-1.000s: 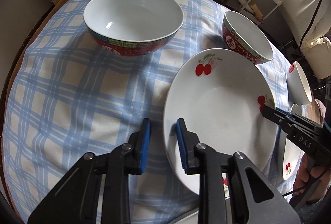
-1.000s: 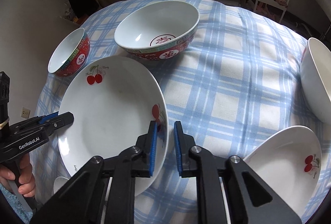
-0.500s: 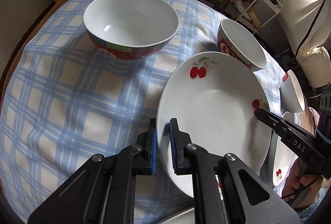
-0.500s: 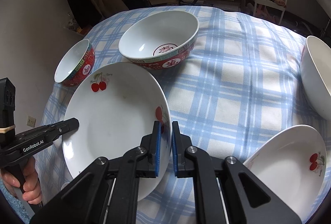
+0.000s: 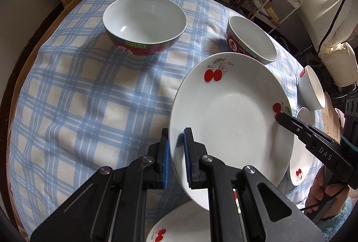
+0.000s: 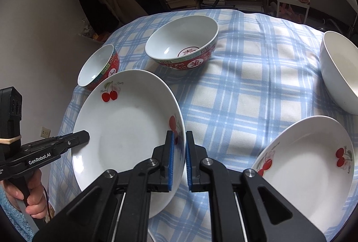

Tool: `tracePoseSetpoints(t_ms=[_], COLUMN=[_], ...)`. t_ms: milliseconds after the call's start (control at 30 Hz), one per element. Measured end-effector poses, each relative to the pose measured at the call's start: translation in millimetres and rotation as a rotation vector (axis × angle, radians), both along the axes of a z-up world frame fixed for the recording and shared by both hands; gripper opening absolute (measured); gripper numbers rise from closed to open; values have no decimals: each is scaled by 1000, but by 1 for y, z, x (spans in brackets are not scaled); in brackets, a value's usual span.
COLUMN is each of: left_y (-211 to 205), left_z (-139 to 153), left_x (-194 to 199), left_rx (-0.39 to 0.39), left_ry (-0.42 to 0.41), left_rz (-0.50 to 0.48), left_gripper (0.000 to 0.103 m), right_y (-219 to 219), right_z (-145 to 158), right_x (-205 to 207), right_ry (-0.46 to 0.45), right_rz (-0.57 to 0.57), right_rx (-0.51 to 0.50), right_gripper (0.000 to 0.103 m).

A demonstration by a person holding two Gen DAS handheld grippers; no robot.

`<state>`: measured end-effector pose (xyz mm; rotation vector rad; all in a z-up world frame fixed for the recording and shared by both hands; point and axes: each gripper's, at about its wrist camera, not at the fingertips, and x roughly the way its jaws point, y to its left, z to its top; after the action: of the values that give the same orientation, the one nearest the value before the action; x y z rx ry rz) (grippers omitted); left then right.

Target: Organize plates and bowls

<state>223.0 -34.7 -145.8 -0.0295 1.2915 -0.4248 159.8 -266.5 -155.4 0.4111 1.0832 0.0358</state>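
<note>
A large white cherry plate [image 5: 230,121] is held off the checked tablecloth between both grippers. My left gripper [image 5: 175,161] is shut on its left rim. My right gripper [image 6: 180,159] is shut on its right rim; the plate also shows in the right wrist view [image 6: 125,136]. A big red-and-white bowl [image 5: 144,20] stands at the back, a smaller red bowl [image 5: 250,43] beside it. In the right wrist view these are the big bowl [image 6: 182,43] and the small bowl [image 6: 98,67].
A second cherry plate [image 6: 304,172] lies at the right, with a plain white bowl [image 6: 340,72] behind it. Another cherry plate [image 5: 176,226] lies below the held one. A small white bowl [image 5: 312,90] sits at the far right. Shelves of books stand behind the table.
Both grippers closed onto the plate's opposite rims and lifted it off the cloth; it now hangs above the lower plate.
</note>
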Motion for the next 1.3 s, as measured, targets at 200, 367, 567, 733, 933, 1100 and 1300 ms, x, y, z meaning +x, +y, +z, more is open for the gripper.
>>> tracePoseSetpoints(t_ms=[200,367,567,733,933,1100,1300], left_y=[10,20,26,30,40,47,53], left_z=[5,9,5,9,9,4,4], left_x=[-19,-37,-56,-76,-98,-113,-124], left_rx=[19,20,34,68,85,84,92], left_ry=[1,1,18,1,10,19,7], left_rz=[9,17,36,24,19,41,57], left_gripper=[13,13,16,16,16,16,16], right_y=[11,20,36,42,53,59,65], right_z=[5,10,19,15,13,10,8], right_x=[-17,-34,-54,-71,-91,-100,-106], right_ry=[3,7,4,29,49,60,61], right_rz=[26,41,68,77,99,107,121], right_rx=[-13,-18,-43,-41,-46,-58,-70], right_gripper=[11,11,11,11,10,11,11])
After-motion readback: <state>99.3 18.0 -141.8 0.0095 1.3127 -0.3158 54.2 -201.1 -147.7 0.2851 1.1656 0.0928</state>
